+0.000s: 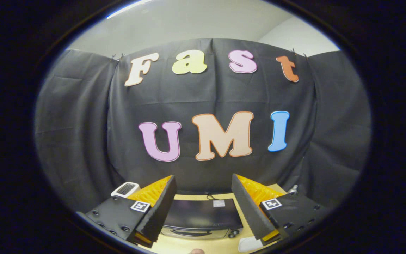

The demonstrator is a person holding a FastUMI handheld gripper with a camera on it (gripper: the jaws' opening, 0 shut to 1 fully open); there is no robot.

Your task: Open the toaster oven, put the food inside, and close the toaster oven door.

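Claw (203,204): fingers spread wide, nothing between them but air – held high above the surface, looking over the oven toward the booth wall
Toaster oven (203,217): sits on the pale wood surface (196,246) below and between the fingers, seen from above – dark top, front face w/ a handle bar along its near side, a knob at the front right
Door: looks shut from this angle; can't see inside, so can't tell if food is in there
Stage: fits 2 readings – door shut w/ food yet to go in, or door shut again w/ food inside; pics don't settle it
Food: maybe the white item (248,244) by the right finger at the near edge of the surface – too little of it shows to say
Other bits: white thing w/ dark slots (125,189) at the far left of the surface, beyond the left finger; small metal-looking thing (293,189) far right; a fingertip (197,251) at the near edge
If the handle is the target: come down in front, not from above – keep fingers wide till they straddle the bar, centre on it, pinch square so it doesn't slip
Risk: oven prob light, may slide on the surface if yanked – steady pull along the hinge arc
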